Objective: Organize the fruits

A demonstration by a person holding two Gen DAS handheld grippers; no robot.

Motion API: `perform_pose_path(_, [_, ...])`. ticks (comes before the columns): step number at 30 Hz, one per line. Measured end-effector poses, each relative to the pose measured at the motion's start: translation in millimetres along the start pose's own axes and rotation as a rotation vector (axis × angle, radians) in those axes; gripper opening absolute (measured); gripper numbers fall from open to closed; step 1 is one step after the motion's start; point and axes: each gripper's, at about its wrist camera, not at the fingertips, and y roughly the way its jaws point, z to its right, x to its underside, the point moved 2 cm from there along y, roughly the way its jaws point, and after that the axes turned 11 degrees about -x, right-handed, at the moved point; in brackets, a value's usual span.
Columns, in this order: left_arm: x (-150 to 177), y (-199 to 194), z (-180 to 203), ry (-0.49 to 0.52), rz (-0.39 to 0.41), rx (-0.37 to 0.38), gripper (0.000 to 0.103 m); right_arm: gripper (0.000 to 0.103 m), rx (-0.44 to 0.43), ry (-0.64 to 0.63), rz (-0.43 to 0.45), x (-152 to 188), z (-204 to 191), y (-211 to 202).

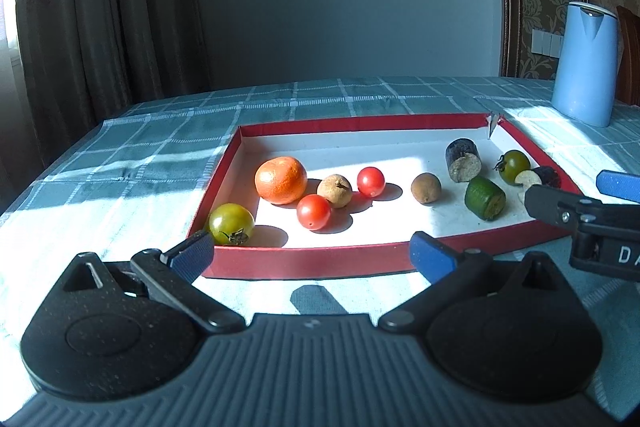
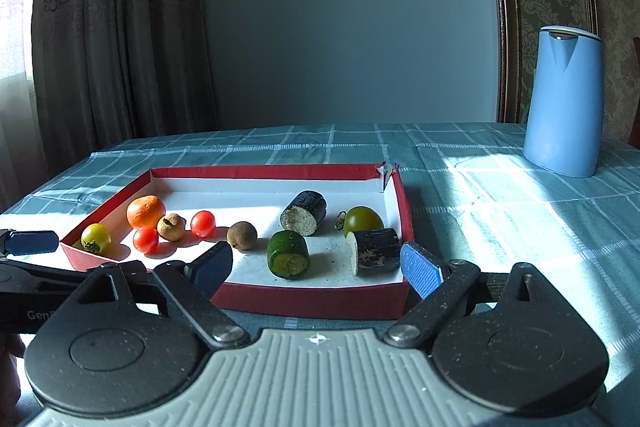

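Fruits [image 1: 281, 180] in red tray [image 1: 304, 261] (apparently sorted)

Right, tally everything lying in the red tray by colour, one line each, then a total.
Orange: 1, the mandarin
Red: 2, cherry tomatoes
Yellow-green: 1, tomato
Dark green: 2, a tomato and a cut green chunk
Brown: 2, small round fruits
Black-skinned: 2, cut chunks
Total: 10, all inside the red tray

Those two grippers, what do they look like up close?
The left gripper and right gripper match: black hinged link arms on round black pivot discs, a grey ribbed body, silver screws, and blue textured pads on the fingertips. White lettering marks their sides.
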Motion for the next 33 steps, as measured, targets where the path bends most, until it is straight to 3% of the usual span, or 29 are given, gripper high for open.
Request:
perform_pose_path(16, [0, -2, -2, -0.011, 0.009, -0.002, 0.103, 0.092, -0.003, -0.047, -0.067, 10, -8, 7])
perform_pose_path(33, [0, -1, -5, -0.026, -0.007, -0.003, 0.103, 0.092, -0.006, -0.060, -0.072, 10, -10, 8])
